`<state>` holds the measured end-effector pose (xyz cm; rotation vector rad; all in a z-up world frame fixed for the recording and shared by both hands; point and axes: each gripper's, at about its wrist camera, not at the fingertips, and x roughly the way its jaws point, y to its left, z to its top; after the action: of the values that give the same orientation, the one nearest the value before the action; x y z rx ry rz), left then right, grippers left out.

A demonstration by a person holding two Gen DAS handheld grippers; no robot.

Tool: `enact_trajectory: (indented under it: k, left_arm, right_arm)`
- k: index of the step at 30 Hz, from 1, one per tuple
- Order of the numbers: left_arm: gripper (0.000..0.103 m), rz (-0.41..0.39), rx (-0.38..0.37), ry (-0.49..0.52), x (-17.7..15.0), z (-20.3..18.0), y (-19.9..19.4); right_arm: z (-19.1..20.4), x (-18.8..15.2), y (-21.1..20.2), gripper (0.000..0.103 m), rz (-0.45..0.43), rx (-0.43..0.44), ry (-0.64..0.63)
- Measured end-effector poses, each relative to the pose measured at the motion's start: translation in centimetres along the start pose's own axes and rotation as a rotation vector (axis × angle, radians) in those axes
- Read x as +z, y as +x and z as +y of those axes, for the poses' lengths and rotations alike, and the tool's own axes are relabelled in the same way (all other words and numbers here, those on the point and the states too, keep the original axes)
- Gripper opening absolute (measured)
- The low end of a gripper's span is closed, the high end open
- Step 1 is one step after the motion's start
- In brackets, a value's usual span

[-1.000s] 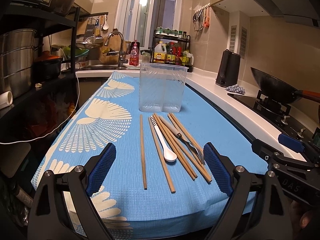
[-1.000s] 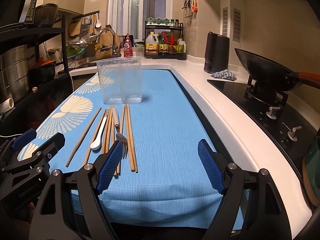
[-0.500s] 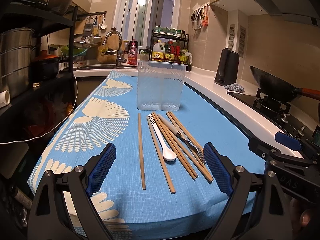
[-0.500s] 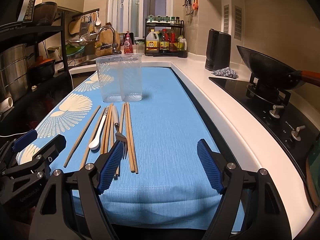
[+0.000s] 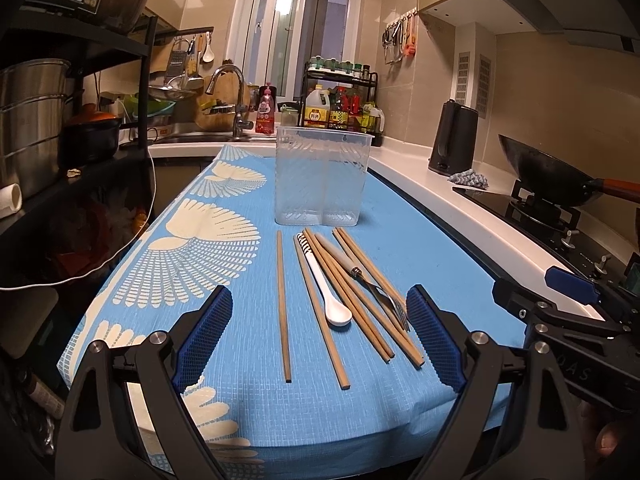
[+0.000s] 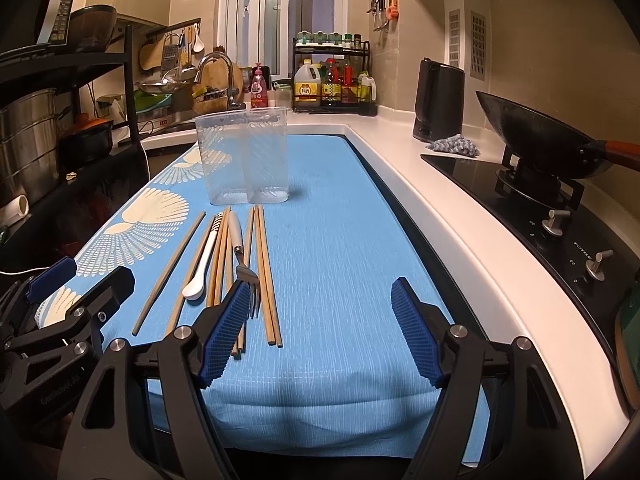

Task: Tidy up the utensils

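Several wooden chopsticks (image 5: 283,304), a white spoon (image 5: 325,287) and a fork (image 5: 378,290) lie side by side on the blue tablecloth (image 5: 224,320). A clear two-compartment plastic holder (image 5: 321,176) stands upright and empty just beyond them. My left gripper (image 5: 319,338) is open and empty, hovering near the front ends of the utensils. My right gripper (image 6: 320,332) is open and empty, to the right of the utensils; its left pad overlaps the fork (image 6: 244,268). The chopsticks (image 6: 266,268), spoon (image 6: 202,264) and holder (image 6: 246,156) also show in the right wrist view.
A white counter edge (image 6: 460,240) runs along the right, with a gas stove and black wok (image 6: 540,140). A dark kettle (image 6: 438,100) and a spice rack (image 6: 332,76) stand at the back. A sink with faucet (image 5: 232,100) is far left; a black shelf with pots (image 5: 36,120) is left.
Both grippers have shifted slightly; the view has dropped a little toward the table. The utensils and holder have not moved.
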<state>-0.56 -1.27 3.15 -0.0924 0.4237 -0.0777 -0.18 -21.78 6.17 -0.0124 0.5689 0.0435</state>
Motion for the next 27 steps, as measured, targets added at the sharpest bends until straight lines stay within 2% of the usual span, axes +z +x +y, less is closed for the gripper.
enact_trajectory:
  k: [6,12,17,19,21,25,27]
  left_arm:
    - [0.085,-0.002,-0.005,0.000,-0.2,-0.2,0.1]
    - [0.079,0.013,-0.015,-0.006,-0.6,-0.1,0.6]
    - [0.066,0.037,-0.016,0.003,-1.0,0.0,1.3]
    - [0.061,0.053,-0.009,0.008,-1.3,0.2,1.7]
    - [0.055,0.071,-0.003,0.006,-1.7,0.4,2.3]
    - [0.042,0.111,0.012,0.006,-2.5,1.0,3.5]
    - [0.035,0.129,0.019,0.008,-2.9,1.3,4.1]
  right_arm:
    - [-0.2,0.0,0.2,0.072,0.004,0.001,0.007]
    - [0.0,-0.1,1.1,0.072,0.022,0.001,0.009]
    - [0.0,-0.4,2.2,0.070,0.043,0.015,0.012]
    - [-0.1,-0.7,3.0,0.065,0.057,0.026,0.016]
    - [-0.2,-1.0,3.8,0.056,0.078,0.039,0.024]
    - [-0.3,-1.7,5.5,0.053,0.115,0.064,0.031]
    - [-0.2,-2.1,6.4,0.049,0.134,0.080,0.036]
